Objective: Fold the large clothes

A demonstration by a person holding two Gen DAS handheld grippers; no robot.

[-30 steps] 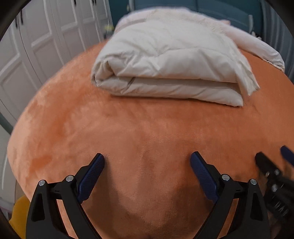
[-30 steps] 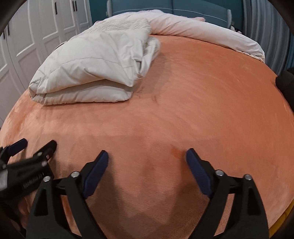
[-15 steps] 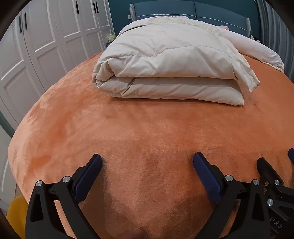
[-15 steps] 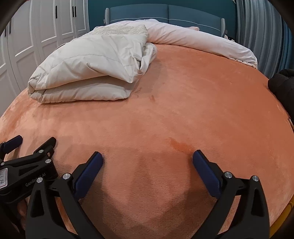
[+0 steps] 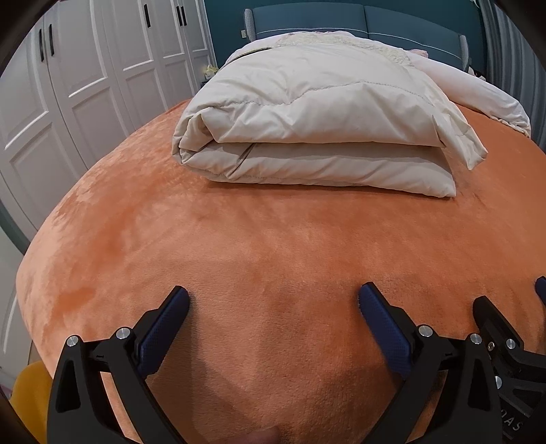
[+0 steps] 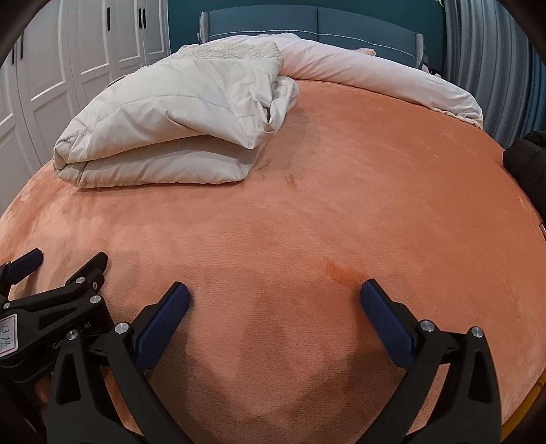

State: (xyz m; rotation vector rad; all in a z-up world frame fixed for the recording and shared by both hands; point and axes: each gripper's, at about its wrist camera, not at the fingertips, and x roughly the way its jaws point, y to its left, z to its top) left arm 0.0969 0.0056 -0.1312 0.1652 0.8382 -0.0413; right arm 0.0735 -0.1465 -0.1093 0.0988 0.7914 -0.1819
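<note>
Both grippers hung spread and empty over the orange bed cover (image 5: 259, 246): left gripper (image 5: 273, 304), right gripper (image 6: 274, 295). Straight ahead of the left one, well apart, lay the folded cream coat (image 5: 317, 123), its long axis running crosswise; from the right gripper it sat forward and leftward. No containers showed.

- A wide bed covered in a plush orange blanket (image 5: 273, 239) fills the room's middle.
- White panelled wardrobe doors with dark bar handles (image 5: 102, 68) line the left side.
- A padded blue headboard (image 6: 317, 24) stands against a dark teal wall (image 5: 221, 34).
- Grey pleated curtains (image 6: 491, 68) hang at the right.
- A pale pink rolled duvet (image 6: 375, 75) lies along the head of the bed.
</note>
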